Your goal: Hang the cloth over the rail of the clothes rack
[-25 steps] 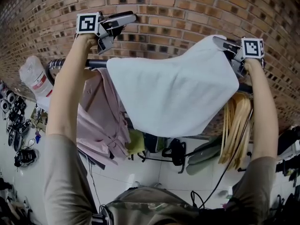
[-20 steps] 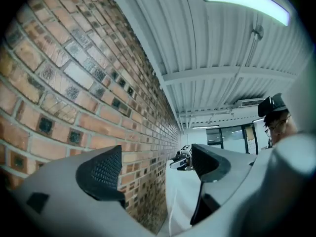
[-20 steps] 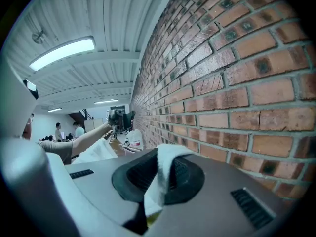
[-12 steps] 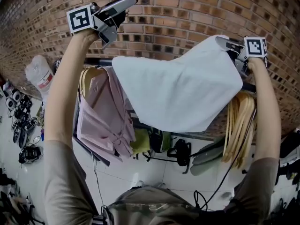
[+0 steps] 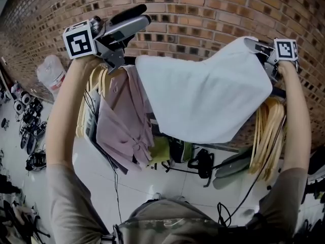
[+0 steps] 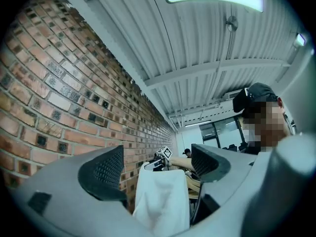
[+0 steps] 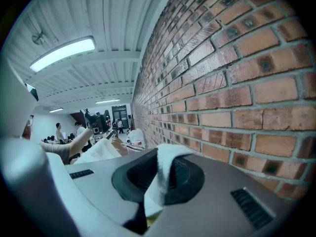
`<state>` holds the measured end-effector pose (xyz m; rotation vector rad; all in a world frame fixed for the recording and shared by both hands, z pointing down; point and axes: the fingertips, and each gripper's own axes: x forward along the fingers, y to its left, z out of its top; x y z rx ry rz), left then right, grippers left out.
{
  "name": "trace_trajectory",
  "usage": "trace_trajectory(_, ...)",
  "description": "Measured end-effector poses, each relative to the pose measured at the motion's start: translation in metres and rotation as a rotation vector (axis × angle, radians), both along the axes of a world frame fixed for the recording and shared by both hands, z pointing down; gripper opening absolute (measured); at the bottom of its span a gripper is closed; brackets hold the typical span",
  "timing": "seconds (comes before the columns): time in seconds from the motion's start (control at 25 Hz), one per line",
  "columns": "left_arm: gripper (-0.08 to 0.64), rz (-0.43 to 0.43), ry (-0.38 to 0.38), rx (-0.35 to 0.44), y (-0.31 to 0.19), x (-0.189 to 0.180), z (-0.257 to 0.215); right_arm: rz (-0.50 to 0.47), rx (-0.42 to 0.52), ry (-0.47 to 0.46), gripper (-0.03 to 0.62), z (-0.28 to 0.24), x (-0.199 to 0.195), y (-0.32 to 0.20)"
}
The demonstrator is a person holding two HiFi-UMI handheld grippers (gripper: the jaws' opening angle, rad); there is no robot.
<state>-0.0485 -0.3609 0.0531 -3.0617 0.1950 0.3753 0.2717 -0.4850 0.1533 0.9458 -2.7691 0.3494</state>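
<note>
One corner of the cloth (image 5: 203,95) sat pinched in our right fingers (image 7: 183,177); our left fingers (image 6: 106,172) gaped empty, so we feared it sliding off the rail (image 5: 278,92).

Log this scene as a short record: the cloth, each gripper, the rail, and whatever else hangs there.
cloth: white cloth, spread across the rail, its right corner held up
right gripper: right gripper shut on the cloth's corner
left gripper: left gripper open, nothing between its jaws, raised to the left of the cloth
rail: dark rail, mostly hidden behind the cloth
also hanging: pink shirt to the cloth's left, wooden hangers to its right
background: brick wall
</note>
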Motion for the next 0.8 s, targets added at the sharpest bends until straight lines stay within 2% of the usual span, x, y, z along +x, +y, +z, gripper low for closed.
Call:
trace_trajectory(0.16, 0.443, 0.058, -0.074, 0.031, 0.026, -0.002, 0.030, -0.078, -0.006, -0.001, 0.020, 0.002, -0.011, 0.001)
trace_trajectory(0.24, 0.443, 0.082, -0.104, 0.059, 0.038, -0.002, 0.045, -0.029, -0.004, 0.047, 0.020, 0.005, -0.004, -0.001)
trace_trajectory(0.32, 0.443, 0.109, -0.090, 0.065, 0.051, -0.006, 0.053, 0.056, 0.011, 0.105, 0.020, 0.008, 0.009, -0.007)
trace_trajectory(0.44, 0.443, 0.152, -0.072, 0.052, 0.069, -0.015, 0.067, -0.065, -0.021, 0.032, 0.020, 0.009, -0.013, 0.004)
trace_trajectory(0.52, 0.443, 0.154, -0.106, 0.053, 0.077, -0.019, 0.085, -0.007, -0.020, 0.057, 0.020, 0.010, -0.004, 0.000)
trace_trajectory(0.64, 0.442, 0.140, -0.125, 0.011, 0.084, -0.025, 0.113, -0.028, -0.020, 0.054, 0.020, 0.010, -0.006, 0.003)
trace_trajectory(0.72, 0.443, 0.115, -0.129, -0.034, 0.083, -0.029, 0.132, 0.022, -0.012, 0.085, 0.020, 0.010, 0.002, -0.001)
trace_trajectory(0.8, 0.442, 0.083, -0.131, -0.089, 0.073, -0.033, 0.150, -0.017, -0.017, 0.076, 0.020, 0.010, -0.004, 0.003)
